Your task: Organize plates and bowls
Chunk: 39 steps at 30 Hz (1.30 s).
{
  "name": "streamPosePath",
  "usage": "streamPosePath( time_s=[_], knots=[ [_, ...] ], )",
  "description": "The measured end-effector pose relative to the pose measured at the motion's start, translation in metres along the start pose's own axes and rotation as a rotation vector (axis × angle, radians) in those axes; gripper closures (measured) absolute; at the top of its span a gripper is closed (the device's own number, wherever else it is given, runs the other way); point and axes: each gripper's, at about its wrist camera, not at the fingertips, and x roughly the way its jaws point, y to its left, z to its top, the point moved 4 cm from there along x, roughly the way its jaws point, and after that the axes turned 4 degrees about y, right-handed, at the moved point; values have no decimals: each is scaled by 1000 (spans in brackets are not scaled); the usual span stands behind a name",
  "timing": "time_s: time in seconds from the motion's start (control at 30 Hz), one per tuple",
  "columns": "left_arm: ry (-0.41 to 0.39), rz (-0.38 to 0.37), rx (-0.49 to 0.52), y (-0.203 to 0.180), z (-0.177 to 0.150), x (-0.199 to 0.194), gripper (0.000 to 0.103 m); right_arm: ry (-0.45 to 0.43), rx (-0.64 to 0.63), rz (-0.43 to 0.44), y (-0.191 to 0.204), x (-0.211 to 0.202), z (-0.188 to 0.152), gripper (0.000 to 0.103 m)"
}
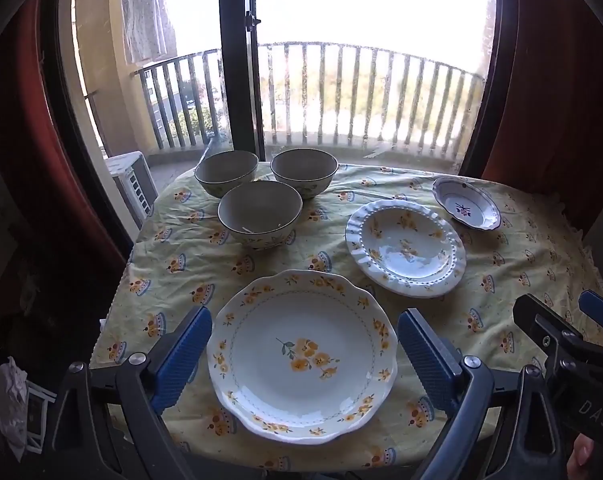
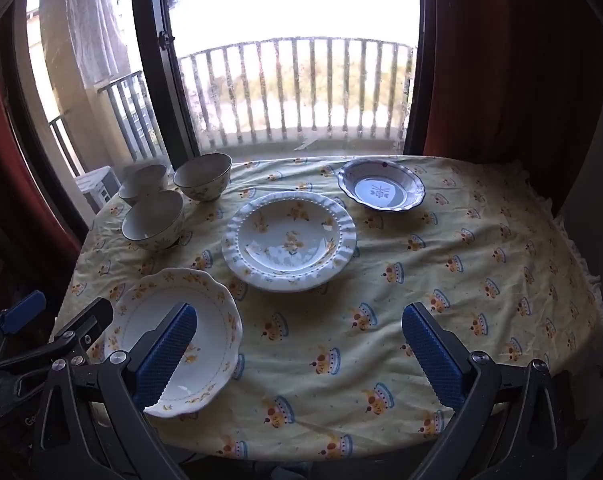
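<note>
A large scalloped plate with yellow flowers [image 1: 301,356] lies at the table's near edge, between the blue pads of my open left gripper [image 1: 303,354], which hovers above it. It shows at the lower left in the right wrist view [image 2: 217,332]. Behind it lies a ribbed yellow-flower plate [image 1: 405,248] [image 2: 289,240], and farther right a small blue-rimmed dish [image 1: 465,204] [image 2: 381,190]. Three bowls [image 1: 259,212] [image 2: 153,220] cluster at the far left. My right gripper [image 2: 299,354] is open and empty over bare cloth; it shows in the left wrist view [image 1: 561,316].
The round table [image 2: 481,280] has a yellow patterned cloth. A glass balcony door with a dark frame [image 1: 237,60] stands just behind it, red curtains [image 2: 501,60] at both sides. A white appliance [image 1: 133,184] sits on the floor at the left.
</note>
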Motion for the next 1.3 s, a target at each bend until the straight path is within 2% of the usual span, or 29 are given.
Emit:
streamPosePath(
  time_s=[0.07,0.27,0.53,1.3],
  knots=[
    [26,-7,7,0,1,5,8,8,6,-2,1,2,3,0],
    [36,-6,23,8,3,11,9,31,26,-13,7,10,9,0],
    [26,-39,17,18,9,11,9,40,30,-38,17,11,10,1],
    [25,-39,33,21,10,10,11,51,47,-46,23,13,4,5]
  ],
)
